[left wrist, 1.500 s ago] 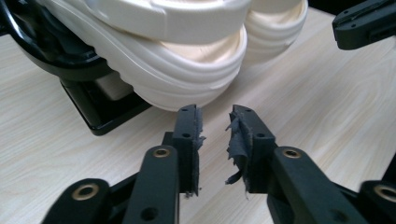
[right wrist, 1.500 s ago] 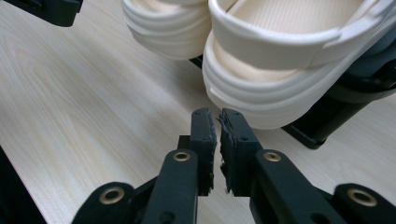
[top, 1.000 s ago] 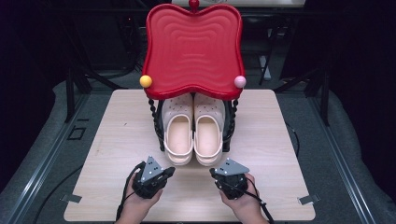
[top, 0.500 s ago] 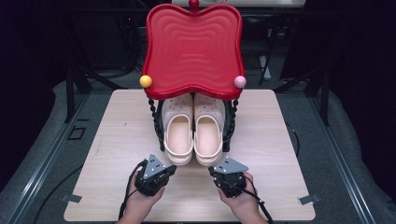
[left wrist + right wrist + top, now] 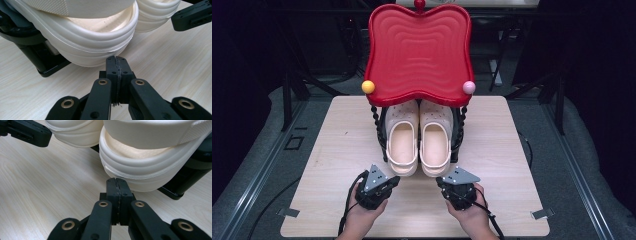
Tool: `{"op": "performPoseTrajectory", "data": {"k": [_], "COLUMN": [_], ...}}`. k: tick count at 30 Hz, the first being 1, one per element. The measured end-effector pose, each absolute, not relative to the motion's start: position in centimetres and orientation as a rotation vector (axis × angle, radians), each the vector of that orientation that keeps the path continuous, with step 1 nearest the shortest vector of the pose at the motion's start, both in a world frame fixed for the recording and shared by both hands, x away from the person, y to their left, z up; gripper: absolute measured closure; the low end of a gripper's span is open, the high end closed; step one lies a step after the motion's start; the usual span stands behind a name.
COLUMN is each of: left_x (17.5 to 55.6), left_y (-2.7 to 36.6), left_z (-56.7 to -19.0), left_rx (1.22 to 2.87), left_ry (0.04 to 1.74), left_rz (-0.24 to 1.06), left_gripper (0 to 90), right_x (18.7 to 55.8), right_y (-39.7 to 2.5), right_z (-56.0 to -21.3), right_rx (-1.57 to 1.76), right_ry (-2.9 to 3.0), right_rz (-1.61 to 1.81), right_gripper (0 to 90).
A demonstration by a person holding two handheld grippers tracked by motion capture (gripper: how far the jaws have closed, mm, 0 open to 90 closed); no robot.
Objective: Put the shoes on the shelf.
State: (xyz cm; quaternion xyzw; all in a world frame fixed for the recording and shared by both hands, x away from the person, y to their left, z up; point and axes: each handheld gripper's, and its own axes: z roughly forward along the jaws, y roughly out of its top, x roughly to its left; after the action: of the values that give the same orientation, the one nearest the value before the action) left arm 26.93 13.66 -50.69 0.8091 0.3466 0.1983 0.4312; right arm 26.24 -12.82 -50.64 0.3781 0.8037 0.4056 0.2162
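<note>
A pair of cream clogs stands heels toward me on the low shelf of a black rack under a red wavy tray top. The left clog and right clog lie side by side. My left gripper rests near the table's front, shut and empty, just short of the left clog's heel; its jaws meet. My right gripper is shut too, with nothing in it, tips just below the right clog's heel.
The rack's black base juts out under the clogs. Yellow and pink balls cap the tray's front corners. Bare wooden table lies on both sides of the rack. Each gripper view shows the other gripper close by.
The left gripper has shifted only slightly near the left clog's heel. The right gripper and the clogs stand as before.
</note>
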Motion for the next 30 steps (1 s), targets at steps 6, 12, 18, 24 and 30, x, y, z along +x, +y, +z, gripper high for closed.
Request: {"op": "performPoseTrajectory", "data": {"k": [6, 12, 18, 24, 30], "left_x": [27.0, 27.6, 28.3, 29.3, 30.7], "left_y": [14.4, 15.3, 15.6, 15.3, 14.8], "left_z": [-50.3, -49.7, -49.0, -48.5, -48.2], "left_rx": [2.02, 2.012, 2.012, 2.017, 2.022], "left_ry": [0.879, 0.895, 0.901, 0.897, 0.9], "left_rz": [0.505, 0.53, 0.553, 0.568, 0.574], "left_gripper": [90.0, 90.0, 90.0, 90.0, 90.0], "right_x": [26.4, 27.0, 27.5, 28.4, 29.6], "right_y": [-13.2, -13.3, -12.7, -12.4, -12.7], "right_z": [-50.2, -50.2, -49.9, -49.3, -48.7], "right_rx": [1.067, 1.095, 1.093, 1.092, 1.121], "right_ry": [2.211, 2.216, 2.205, 2.181, 2.146], "right_rz": [1.129, 1.138, 1.152, 1.153, 1.153], "right_gripper": [90.0, 90.0, 90.0, 90.0, 90.0]}}
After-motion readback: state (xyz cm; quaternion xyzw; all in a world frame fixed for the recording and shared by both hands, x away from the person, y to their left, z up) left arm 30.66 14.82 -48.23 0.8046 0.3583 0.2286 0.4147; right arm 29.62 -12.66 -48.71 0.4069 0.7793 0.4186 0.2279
